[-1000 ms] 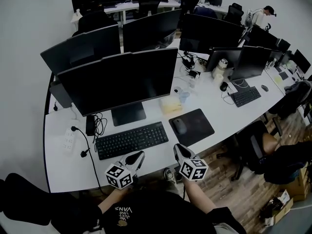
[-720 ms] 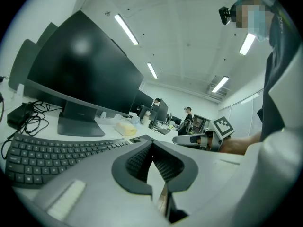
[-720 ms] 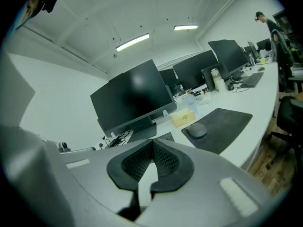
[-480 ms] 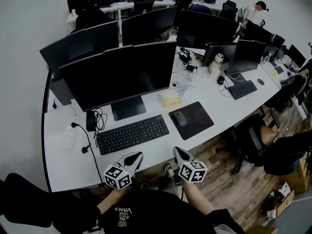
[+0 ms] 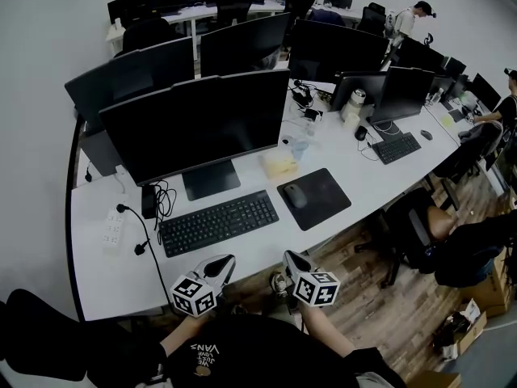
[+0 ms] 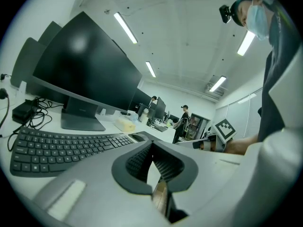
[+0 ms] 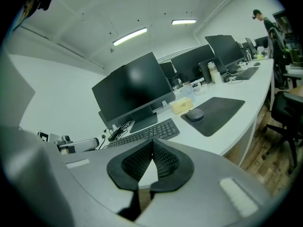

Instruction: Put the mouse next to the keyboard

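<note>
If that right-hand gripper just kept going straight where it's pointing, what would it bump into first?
Probably the right end of the keyboard: the shut right gripper aims over the desk edge at it, with the monitor behind. Depth is hard to judge.

Your left gripper (image 5: 229, 259) and right gripper (image 5: 287, 255): pale grey shells, narrowing to pointed tips. Behind the tips sit the left cube (image 5: 194, 295) and right cube (image 5: 315, 288), with black-and-white square markers. Pads (image 7: 165, 161) inside are dark and ribbed. You wear a black shirt (image 5: 250, 358); white lettering (image 5: 206, 350) shows behind the left cube.
</note>
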Action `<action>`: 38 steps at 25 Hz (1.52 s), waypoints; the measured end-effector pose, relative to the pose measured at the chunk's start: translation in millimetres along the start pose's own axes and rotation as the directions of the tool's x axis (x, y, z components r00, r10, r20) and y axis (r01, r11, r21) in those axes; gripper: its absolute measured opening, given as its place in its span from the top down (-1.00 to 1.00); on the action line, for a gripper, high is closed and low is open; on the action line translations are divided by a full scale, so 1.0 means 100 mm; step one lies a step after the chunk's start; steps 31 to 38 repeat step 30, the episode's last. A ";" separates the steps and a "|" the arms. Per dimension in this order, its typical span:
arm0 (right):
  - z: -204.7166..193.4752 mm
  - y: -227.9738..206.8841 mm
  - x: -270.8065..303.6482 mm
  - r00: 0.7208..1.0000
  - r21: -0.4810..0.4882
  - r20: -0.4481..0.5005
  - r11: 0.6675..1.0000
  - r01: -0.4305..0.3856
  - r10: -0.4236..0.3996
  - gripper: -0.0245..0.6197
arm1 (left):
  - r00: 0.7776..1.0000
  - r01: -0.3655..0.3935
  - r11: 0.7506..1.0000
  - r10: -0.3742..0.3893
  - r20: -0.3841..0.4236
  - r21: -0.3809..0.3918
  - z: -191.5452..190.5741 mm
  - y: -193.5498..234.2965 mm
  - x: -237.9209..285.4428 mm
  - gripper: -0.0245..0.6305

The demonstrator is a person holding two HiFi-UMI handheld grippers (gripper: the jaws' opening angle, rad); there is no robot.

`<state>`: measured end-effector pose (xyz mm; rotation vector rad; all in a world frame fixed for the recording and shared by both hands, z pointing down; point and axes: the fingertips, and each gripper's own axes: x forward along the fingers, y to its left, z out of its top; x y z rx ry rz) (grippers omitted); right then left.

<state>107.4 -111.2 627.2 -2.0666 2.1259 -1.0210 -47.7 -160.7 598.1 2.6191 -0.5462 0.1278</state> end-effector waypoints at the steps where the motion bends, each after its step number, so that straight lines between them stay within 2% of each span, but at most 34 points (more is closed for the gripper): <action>1: 0.00 0.01 0.00 1.000 -0.002 -0.002 1.000 0.000 0.000 0.90 | 1.000 0.001 1.000 -0.001 0.001 0.002 0.00 0.00 0.00 0.92; 22: 0.05 0.07 0.16 1.000 -0.033 -0.013 0.999 -0.004 0.004 0.91 | 1.000 -0.026 1.000 0.026 0.003 -0.009 -0.02 0.14 -0.02 0.92; 38: 0.13 0.03 0.17 1.000 -0.035 -0.001 0.999 0.005 -0.005 0.91 | 1.000 -0.011 1.000 0.011 0.009 -0.005 0.04 0.11 0.06 0.92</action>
